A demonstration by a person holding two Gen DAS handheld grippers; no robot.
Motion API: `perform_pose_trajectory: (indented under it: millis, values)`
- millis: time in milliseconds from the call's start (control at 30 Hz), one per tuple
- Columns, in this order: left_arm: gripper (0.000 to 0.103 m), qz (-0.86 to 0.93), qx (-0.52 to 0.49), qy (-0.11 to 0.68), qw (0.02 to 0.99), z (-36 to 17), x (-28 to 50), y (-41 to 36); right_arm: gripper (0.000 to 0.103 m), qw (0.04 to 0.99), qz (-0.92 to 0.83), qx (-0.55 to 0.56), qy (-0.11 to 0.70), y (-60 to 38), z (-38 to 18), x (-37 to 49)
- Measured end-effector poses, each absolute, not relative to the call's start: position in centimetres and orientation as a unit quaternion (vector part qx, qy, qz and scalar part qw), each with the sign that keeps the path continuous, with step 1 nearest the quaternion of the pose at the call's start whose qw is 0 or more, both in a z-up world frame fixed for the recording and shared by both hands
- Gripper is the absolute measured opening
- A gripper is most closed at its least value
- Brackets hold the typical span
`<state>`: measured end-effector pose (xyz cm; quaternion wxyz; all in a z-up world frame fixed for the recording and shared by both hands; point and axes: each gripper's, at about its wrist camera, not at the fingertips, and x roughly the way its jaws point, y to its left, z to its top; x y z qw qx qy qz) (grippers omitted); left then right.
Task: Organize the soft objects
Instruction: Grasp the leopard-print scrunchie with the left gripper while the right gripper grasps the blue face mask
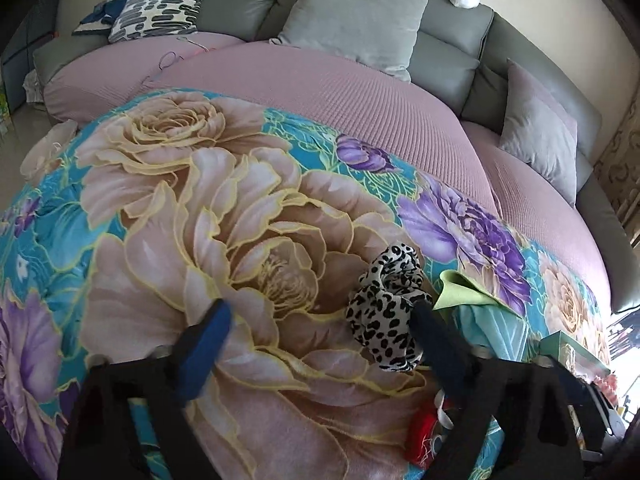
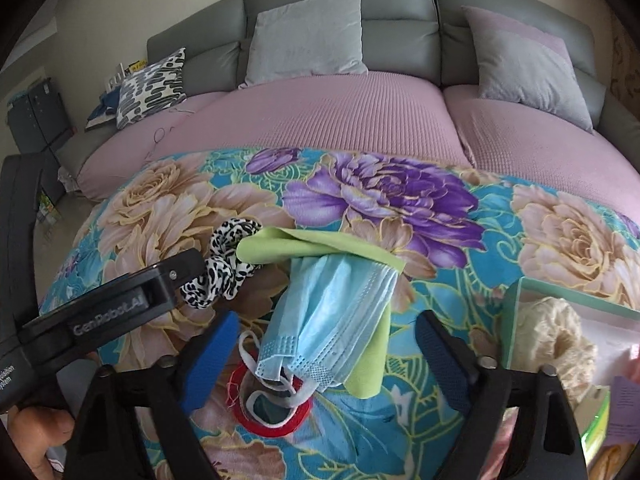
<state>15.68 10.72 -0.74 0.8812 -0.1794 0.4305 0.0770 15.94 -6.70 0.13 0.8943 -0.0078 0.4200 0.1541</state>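
Both grippers, left (image 1: 320, 332) & right (image 2: 328, 344), gape wide, holding nothing; leopard-print fabric scrunchie (image 1: 386, 312), pale blue pleated face mask (image 2: 332, 320), lime green cloth (image 2: 316, 246) lie unsorted beside clear box (image 2: 516, 308).

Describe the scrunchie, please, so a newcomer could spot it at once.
On the floral blanket spread before the grey sofa, look just left of the green cloth that lies with the blue mask. The scrunchie is a ruffled fabric ring, the only black-and-white spotted item.
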Motion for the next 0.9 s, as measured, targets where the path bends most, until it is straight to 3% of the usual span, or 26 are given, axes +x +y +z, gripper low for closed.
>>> perform_pose_trajectory:
  millis: [133,200,300,400,500,700,900]
  values:
    - [0.075,0.054,-0.182,0.438,0.879,-1.2,16.2,10.1,0.066,0.892,0.154,-0.008,0.425,-6.5,-0.6,16.3]
    - [0.059,0.039,-0.191,0.436,0.879,-1.3,16.4,9.9,0.057,0.891,0.156,-0.006,0.427,-6.4,-0.8,16.4]
    - [0.044,0.024,-0.199,0.438,0.877,-1.6,16.6,9.6,0.046,0.891,0.159,-0.003,0.426,-6.4,-0.9,16.4]
    - [0.028,0.011,-0.204,0.434,0.877,-1.7,16.8,9.5,0.045,0.888,0.163,0.002,0.431,-6.4,-1.1,16.5]
    - [0.021,0.009,-0.208,0.431,0.878,-1.7,16.7,9.5,0.035,0.885,0.167,0.011,0.434,-6.6,-1.2,16.5]
    - [0.018,0.019,-0.222,0.426,0.877,-1.0,15.9,10.2,0.017,0.882,0.180,0.028,0.434,-6.9,-1.0,16.3]
    - [0.018,0.048,-0.217,0.400,0.889,1.4,14.1,11.2,0.011,0.883,0.188,0.047,0.427,-7.7,-0.1,15.8]
